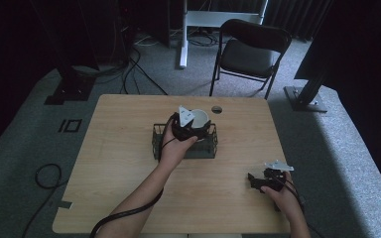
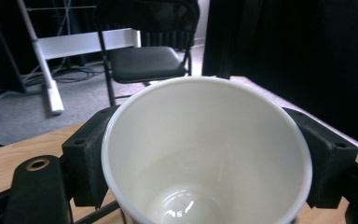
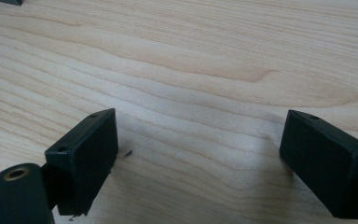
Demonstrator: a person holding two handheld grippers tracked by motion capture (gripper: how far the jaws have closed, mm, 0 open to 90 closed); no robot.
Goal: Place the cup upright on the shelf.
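The left gripper (image 1: pixel 191 124) is clamped on a white cup (image 2: pixel 205 154), its black jaws pressing the cup's outer wall on either side, and it holds the cup upright over the dark wire basket (image 1: pixel 158 144) that sits near the middle of the wooden tabletop (image 1: pixel 119 163); whether the cup's base touches the basket I cannot tell. The right gripper (image 3: pixel 200 161) rests low near the right front corner of the tabletop, well apart from the basket, with its jaws spread wide and bare wood between them.
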